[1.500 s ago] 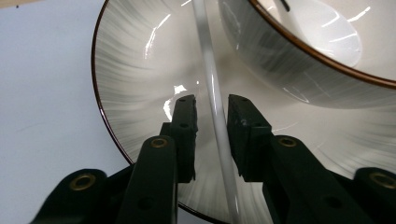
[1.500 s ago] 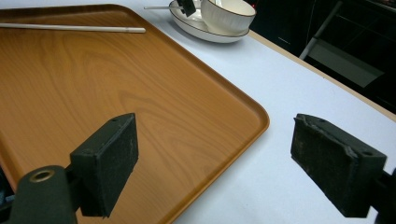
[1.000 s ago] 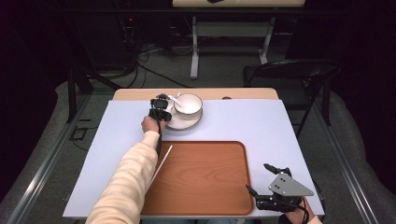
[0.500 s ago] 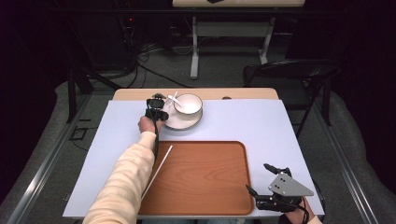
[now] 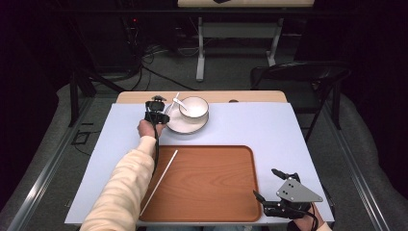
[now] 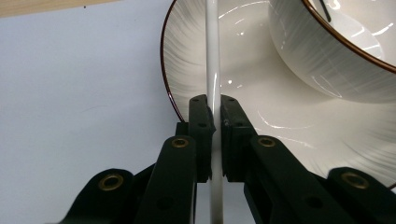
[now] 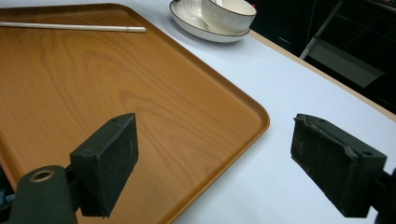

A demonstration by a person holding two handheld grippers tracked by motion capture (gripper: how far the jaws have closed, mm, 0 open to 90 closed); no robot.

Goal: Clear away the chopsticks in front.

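My left gripper (image 5: 157,111) is shut on a thin white chopstick (image 5: 174,101) at the left rim of a white plate (image 5: 185,126) that carries a white bowl (image 5: 194,108). In the left gripper view the pads (image 6: 201,116) pinch the chopstick (image 6: 213,56), which runs straight ahead over the plate (image 6: 243,93) beside the bowl (image 6: 327,56). A second white chopstick (image 5: 161,178) lies slanted across the left edge of the wooden tray (image 5: 207,183). My right gripper (image 5: 264,183) stands open by the tray's near right corner, with nothing between its jaws (image 7: 229,158).
The light blue table cover (image 5: 269,130) has free room to the right of the plate and tray. A dark folding chair (image 5: 298,72) stands past the table's far right corner. Cables lie on the floor behind the table.
My left gripper has shifted slightly left with the chopstick, whose far end has come away from the bowl. The right gripper has stayed put.
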